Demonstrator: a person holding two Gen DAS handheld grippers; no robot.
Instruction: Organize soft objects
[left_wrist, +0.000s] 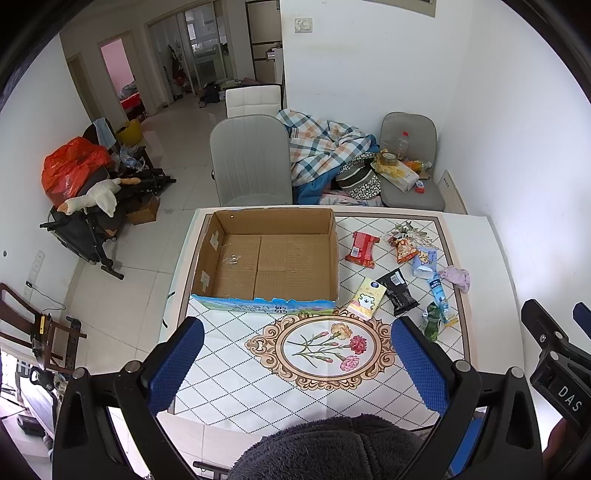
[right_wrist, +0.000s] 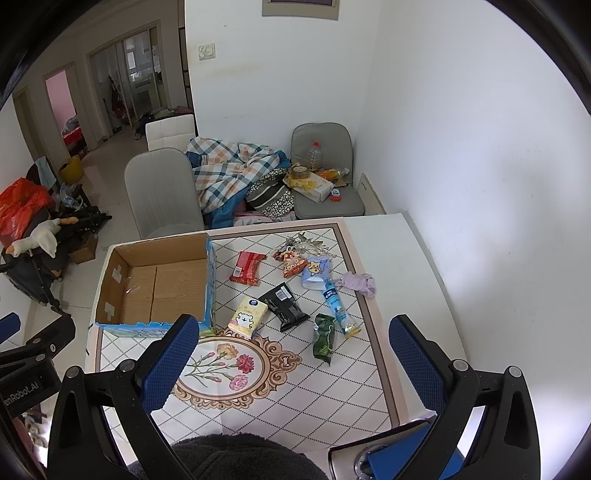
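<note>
Your soft things lie loose on the worktop (right_wrist: 413, 295), to the right of the open cardboard box (right_wrist: 159, 280), which holds nothing yet. Nearest the box is the yellow tissue pack (right_wrist: 247, 314), just beside its right wall at the front corner; next to it lies the black packet (right_wrist: 284, 306), its long axis slanting from far-left to near-right. Further out sit the green packet (right_wrist: 324, 338) and the blue tube (right_wrist: 338, 308), both running roughly away from you, then the red packet (right_wrist: 247, 267), the orange snack bag (right_wrist: 293, 264), the pale blue pack (right_wrist: 316, 273) and, at the far right, the crumpled lilac cloth (right_wrist: 360, 282).

Everything lies ahead of both claws and none of it is touched. Your right claw (right_wrist: 295, 362) is spread wide with nothing between its blue pads (right_wrist: 415, 354), and it hangs over the near part of the worktop; the green packet is the closest piece to it, ahead and between its pads. Your left claw (left_wrist: 297, 363) is also spread and bare, hovering over the flower medallion (left_wrist: 325, 349), with the box ahead to its left and the tissue pack (left_wrist: 367, 299) ahead to its right.

Judging by this, the right hand is nearer the pile and the left is nearer the box
</note>
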